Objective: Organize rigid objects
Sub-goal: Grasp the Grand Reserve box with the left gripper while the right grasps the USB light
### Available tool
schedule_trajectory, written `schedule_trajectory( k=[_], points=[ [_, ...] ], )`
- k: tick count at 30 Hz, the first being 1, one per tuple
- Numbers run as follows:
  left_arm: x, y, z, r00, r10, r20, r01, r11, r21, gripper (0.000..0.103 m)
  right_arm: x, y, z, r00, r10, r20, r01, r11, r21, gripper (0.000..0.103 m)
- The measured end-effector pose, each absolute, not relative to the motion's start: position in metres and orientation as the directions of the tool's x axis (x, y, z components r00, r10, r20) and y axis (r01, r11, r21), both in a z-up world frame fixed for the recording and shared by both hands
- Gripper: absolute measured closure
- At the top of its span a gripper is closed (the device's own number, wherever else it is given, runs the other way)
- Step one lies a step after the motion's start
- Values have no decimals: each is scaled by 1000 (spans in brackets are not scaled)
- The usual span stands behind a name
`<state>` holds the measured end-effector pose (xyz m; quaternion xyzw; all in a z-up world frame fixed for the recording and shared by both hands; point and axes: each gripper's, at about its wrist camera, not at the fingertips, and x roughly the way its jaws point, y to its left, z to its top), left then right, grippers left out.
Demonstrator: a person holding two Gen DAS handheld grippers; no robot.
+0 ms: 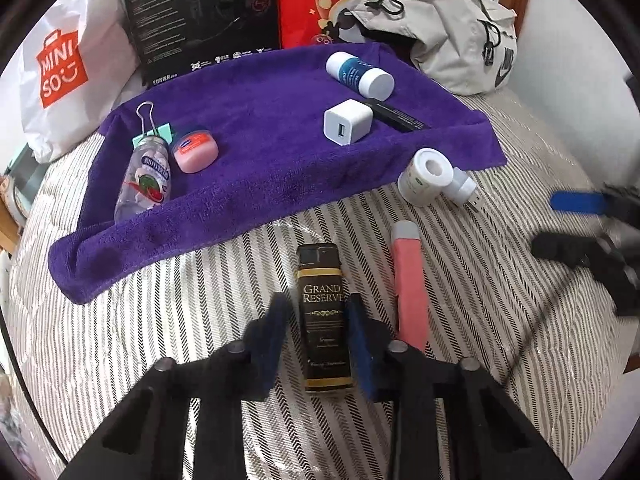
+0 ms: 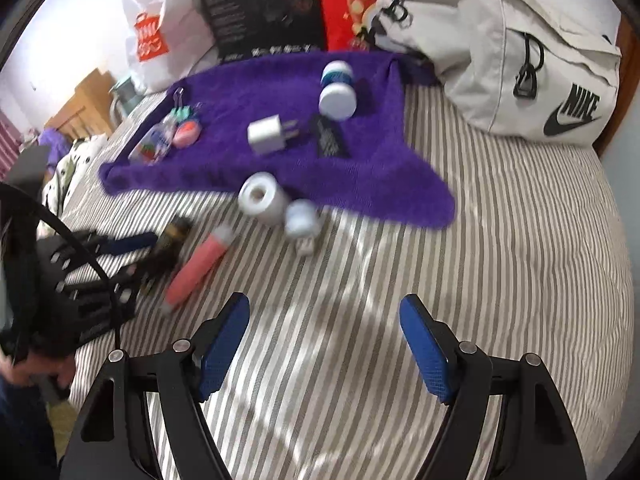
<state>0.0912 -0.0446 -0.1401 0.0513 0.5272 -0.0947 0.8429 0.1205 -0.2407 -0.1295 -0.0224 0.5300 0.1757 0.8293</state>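
Note:
A dark "Grand Reserve" bottle (image 1: 320, 272) lies on the striped bedcover. My left gripper (image 1: 318, 332) is open and straddles it, one blue pad on each side. A pink tube (image 1: 408, 292) lies just right of the bottle. A white tape roll (image 1: 426, 176) and a white plug (image 1: 464, 186) sit at the edge of the purple towel (image 1: 260, 184). On the towel lie a white bottle (image 1: 358, 74), a charger cube (image 1: 347, 122), a black stick (image 1: 396, 114), a clear bottle (image 1: 146, 178), a pink jar (image 1: 195, 151) and a binder clip (image 1: 150, 128). My right gripper (image 2: 324, 320) is open over bare bedcover.
Behind the towel stand a white Miniso bag (image 1: 60, 68), a black box (image 1: 200, 12) and a red bag (image 1: 312, 0). A grey Nike backpack (image 2: 520, 52) lies at the back right. The bed's edge falls off at the left, by wooden furniture (image 2: 80, 104).

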Motion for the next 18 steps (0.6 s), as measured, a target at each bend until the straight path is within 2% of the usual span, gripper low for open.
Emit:
schedule_trajectory(
  k=[5,10,14,18],
  points=[
    [89,-43,-139,414,-118,-902,209,977,-32,80,140,-226,-140,412,256,-875,-362,927,101,27],
    [87,-38,-138,402,-119,-908,215,976,-32,80,148,-208,-157,419,206,-884,-411,911,18,41],
    [87,-36,-137,397,-122,-910,217,976,-36,80,151,-203,-161,459,211,-863,-410,912,5,44],
    [88,-37,-137,395,-114,-912,220,975,-27,80,153,-202,-161,481,217,-849,-406,914,3,52]
  ],
)
